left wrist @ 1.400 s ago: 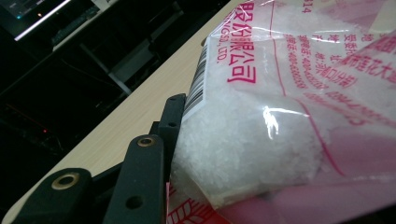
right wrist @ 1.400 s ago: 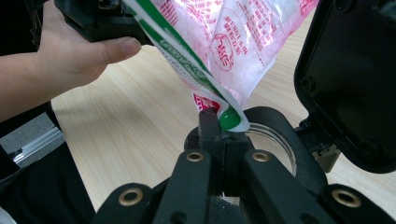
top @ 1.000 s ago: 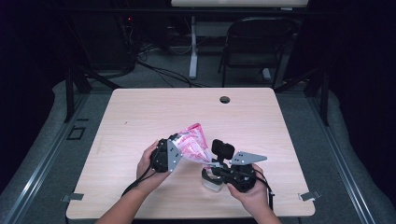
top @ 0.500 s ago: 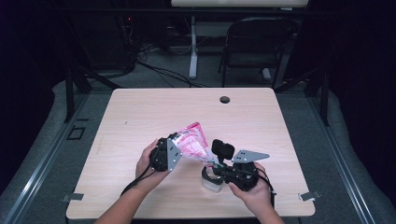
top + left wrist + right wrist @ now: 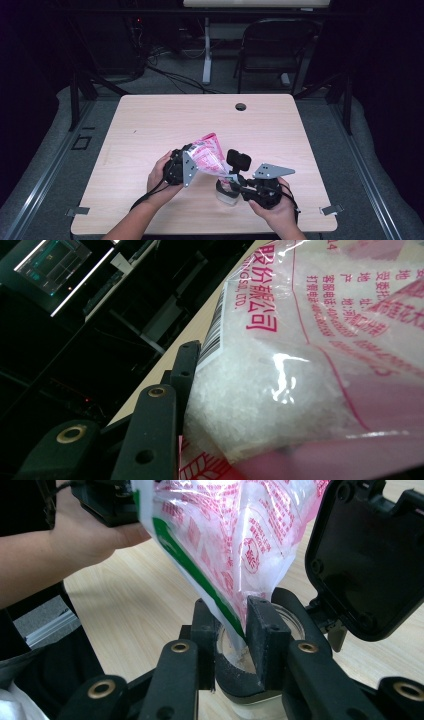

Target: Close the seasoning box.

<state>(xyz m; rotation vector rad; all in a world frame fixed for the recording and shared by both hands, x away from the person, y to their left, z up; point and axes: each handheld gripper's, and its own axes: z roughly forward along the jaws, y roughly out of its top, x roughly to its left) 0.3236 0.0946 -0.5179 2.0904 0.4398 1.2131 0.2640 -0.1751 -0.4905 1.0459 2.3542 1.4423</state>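
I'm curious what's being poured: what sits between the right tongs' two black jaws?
In the right gripper view, the pink bag's lower corner hangs between the right tongs, just above the open glass jar.

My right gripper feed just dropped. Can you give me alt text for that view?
A pink-printed bag of white grains hangs tipped, its lower corner dipping into an open jar on the wooden table. The right gripper has just been opening; its jaws flank that corner above the jar's mouth. The left gripper holds the bag's top.

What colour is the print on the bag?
Pink-red print on the clear bag, plus a green stripe; the left gripper view shows it best.
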